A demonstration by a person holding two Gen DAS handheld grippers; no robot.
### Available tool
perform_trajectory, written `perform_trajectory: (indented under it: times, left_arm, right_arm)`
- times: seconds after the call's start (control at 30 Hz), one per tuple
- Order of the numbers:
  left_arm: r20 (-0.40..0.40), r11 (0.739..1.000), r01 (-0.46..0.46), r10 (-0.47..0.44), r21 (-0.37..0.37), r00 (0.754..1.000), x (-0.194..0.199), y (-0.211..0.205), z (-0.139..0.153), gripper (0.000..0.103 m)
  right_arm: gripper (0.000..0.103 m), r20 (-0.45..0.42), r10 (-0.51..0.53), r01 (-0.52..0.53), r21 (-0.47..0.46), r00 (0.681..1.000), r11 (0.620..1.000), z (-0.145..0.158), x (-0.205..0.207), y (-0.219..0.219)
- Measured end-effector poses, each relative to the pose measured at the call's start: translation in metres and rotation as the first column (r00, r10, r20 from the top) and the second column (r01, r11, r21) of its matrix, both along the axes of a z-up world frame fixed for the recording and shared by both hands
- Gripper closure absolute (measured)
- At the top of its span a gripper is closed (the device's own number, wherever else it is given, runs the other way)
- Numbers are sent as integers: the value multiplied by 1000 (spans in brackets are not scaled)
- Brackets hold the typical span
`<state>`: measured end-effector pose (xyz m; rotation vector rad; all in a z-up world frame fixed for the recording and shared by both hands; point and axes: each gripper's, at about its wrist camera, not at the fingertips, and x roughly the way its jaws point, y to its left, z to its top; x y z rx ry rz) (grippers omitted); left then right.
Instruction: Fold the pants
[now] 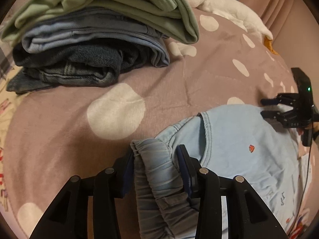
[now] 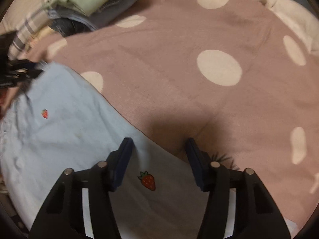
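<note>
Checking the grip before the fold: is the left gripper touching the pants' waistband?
Touching. The left wrist view shows the left gripper with the bunched waistband filling the gap against both pads.

The pants (image 1: pixel 235 139) lie spread on the bed (image 1: pixel 179 83). Behind them to the left sits a stack of folded clothes (image 1: pixel 89 39). The left hand-held gripper (image 1: pixel 155 153) straddles the waistband (image 1: pixel 153 165); the right hand-held gripper (image 2: pixel 158 145) stands at the pants' far edge.

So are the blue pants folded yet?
Partly folded. The pants lie doubled on the blanket, waistband bunched between the left gripper's jaws, not yet stacked.
</note>
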<state>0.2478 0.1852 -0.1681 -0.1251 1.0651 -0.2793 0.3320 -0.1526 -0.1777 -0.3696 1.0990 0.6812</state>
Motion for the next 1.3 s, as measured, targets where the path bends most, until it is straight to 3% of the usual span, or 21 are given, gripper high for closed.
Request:
perform_trajectory:
  times: [0.07,0.13,0.23,0.33,0.47,0.6,0.73,1.0,1.13,1.3]
  left_arm:
    - [11,1000,22,-22,6,1000,-1,-1,0,63]
    - [15,999,40,-40,8,999,-4,-2,3,66]
    - [26,1000,27,-28,15,999,-7,-2,10,69]
    - [67,999,-7,5,38,998,-13,-7,27,90]
    - [172,999,-9,1,48,985,-40,-10,65,91]
    - [228,999,34,-33,-1,973,-78,-10,88,91]
    - [261,999,45,-39,-17,964,-112,-12,100,91]
    - [324,998,60,-67,32,944,-193,-8,95,91]
    - [304,980,90,-142,179,942,-218,-16,69,91]
    - [217,929,150,-232,338,948,-228,-29,33,91]
  right_arm:
    - [92,-10,75,-75,12,997,997,2,-13,4]
    - [95,3,153,-152,-32,988,988,4,-33,11]
    - [98,50,145,-142,-62,988,988,10,-44,11]
    - [98,192,55,-40,-80,980,996,33,-52,12]
    - [98,309,-6,28,-69,951,997,73,-78,9]
    - [97,376,-48,56,-8,925,998,108,-117,-4]
    - [97,428,-36,44,-9,903,999,122,-182,-9]
    - [97,427,2,-2,1,904,1000,113,-288,-9]
    - [97,346,52,-46,-27,937,999,78,-330,0]
    - [97,248,97,-76,-95,964,993,26,-346,11]
